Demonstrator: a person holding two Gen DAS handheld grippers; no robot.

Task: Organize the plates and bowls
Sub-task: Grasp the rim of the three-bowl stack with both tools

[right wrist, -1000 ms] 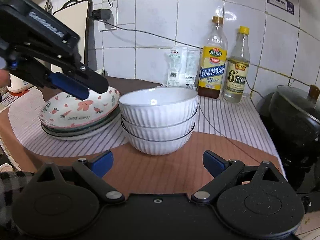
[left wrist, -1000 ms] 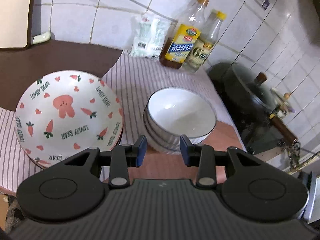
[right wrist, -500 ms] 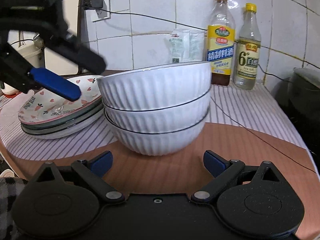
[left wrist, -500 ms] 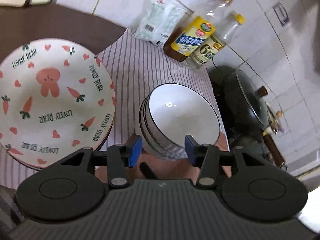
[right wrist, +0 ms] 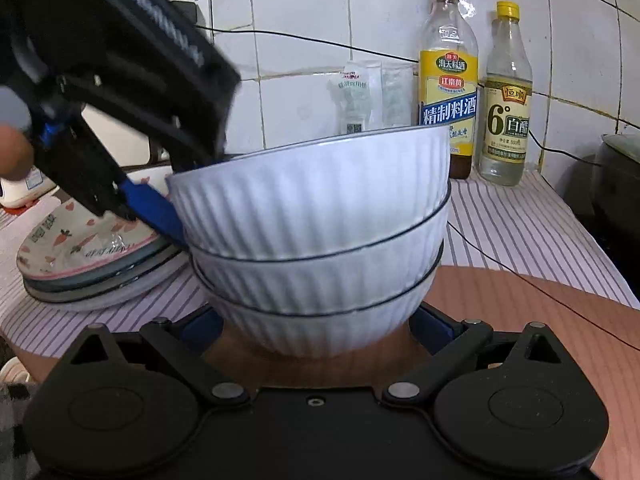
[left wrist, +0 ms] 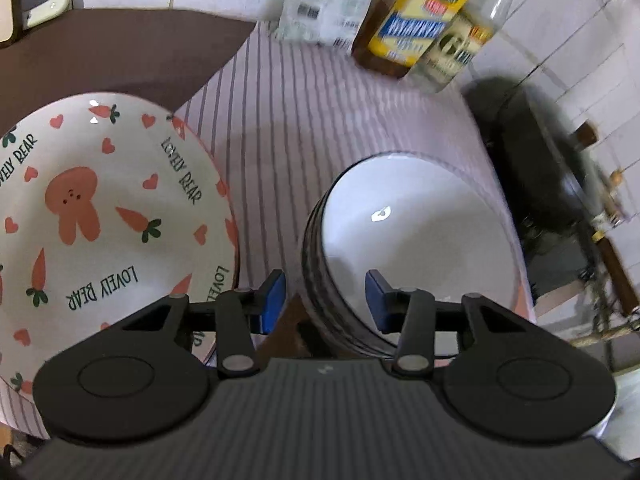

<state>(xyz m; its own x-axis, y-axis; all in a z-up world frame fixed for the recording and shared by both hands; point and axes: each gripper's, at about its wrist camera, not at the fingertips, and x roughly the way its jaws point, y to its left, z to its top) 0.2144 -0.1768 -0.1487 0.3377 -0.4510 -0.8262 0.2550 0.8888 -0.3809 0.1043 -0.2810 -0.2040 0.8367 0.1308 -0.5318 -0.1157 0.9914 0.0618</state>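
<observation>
A stack of three white ribbed bowls (right wrist: 316, 232) stands on the counter; it also shows from above in the left wrist view (left wrist: 412, 236). My left gripper (left wrist: 325, 300) is open and straddles the top bowl's near-left rim, one finger outside and one inside. It shows in the right wrist view (right wrist: 160, 216) against the stack's left side. My right gripper (right wrist: 316, 330) is open, its fingers on either side of the bottom bowl's base. A stack of plates topped by a rabbit-and-carrot plate (left wrist: 96, 224) lies to the left; it also shows in the right wrist view (right wrist: 92, 256).
Two bottles (right wrist: 448, 80) (right wrist: 506, 96) and a plastic packet (right wrist: 360, 96) stand against the tiled wall. A dark lidded pot (left wrist: 544, 168) sits to the right. A thin black cable (right wrist: 520, 276) runs across the striped mat (left wrist: 320, 120).
Both grippers have moved in on the bowl stack. The left now straddles the top rim and has opened a little wider; the right now flanks the bottom bowl.
</observation>
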